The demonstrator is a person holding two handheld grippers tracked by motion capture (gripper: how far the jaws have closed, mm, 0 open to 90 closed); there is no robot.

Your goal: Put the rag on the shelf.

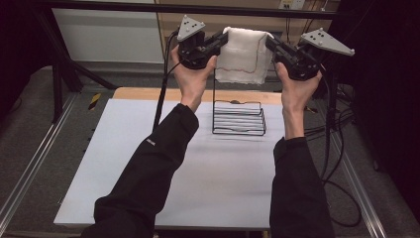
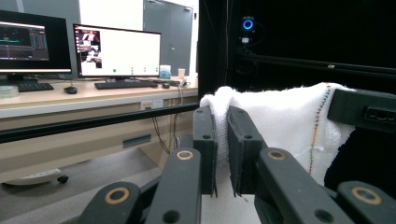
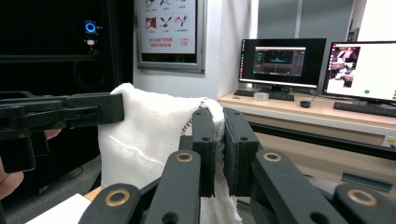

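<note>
Gripping white towel (both tools clamped).

Towel: your jaws cover both top corners; its lower edge leaves the gripper views. Rack: upper post hidden behind towel. Monitor text too small to read.

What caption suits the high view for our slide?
Two hand-held grippers, left and right, hold a white towel stretched above a black wire rack.
</note>
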